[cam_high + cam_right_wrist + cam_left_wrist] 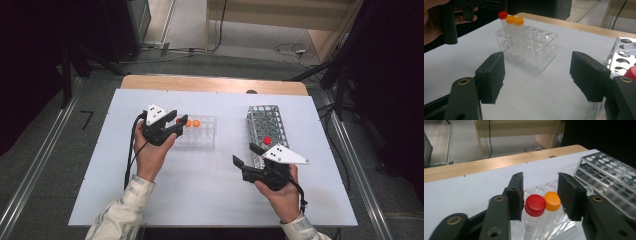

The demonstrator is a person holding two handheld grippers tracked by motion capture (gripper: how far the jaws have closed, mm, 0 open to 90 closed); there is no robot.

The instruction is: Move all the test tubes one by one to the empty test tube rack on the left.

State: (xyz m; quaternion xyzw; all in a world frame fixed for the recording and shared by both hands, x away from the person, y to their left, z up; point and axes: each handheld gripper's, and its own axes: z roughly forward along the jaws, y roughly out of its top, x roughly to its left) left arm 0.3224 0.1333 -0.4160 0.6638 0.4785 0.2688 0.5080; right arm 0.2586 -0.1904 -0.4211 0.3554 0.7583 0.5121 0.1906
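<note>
We see the left gripper (539, 195) at the clear rack (200, 134), which stands on the white table (210, 195). Its jaws are spread on both sides of the red-capped tube (534, 206); the pads are just beside the red cap but do not press on it. This tube stands upright in the corner of the clear rack, and two orange-capped tubes (515, 22) stand next to it in the same row. The left hand (152, 152) holds the gripper from below.

The right gripper (245, 155) hangs over bare table, well apart from the clear rack, with its jaws spread wide and nothing between them. The metal rack (265, 125) stands just beside it, and another tube with a red cap (267, 140) sits in this rack.
</note>
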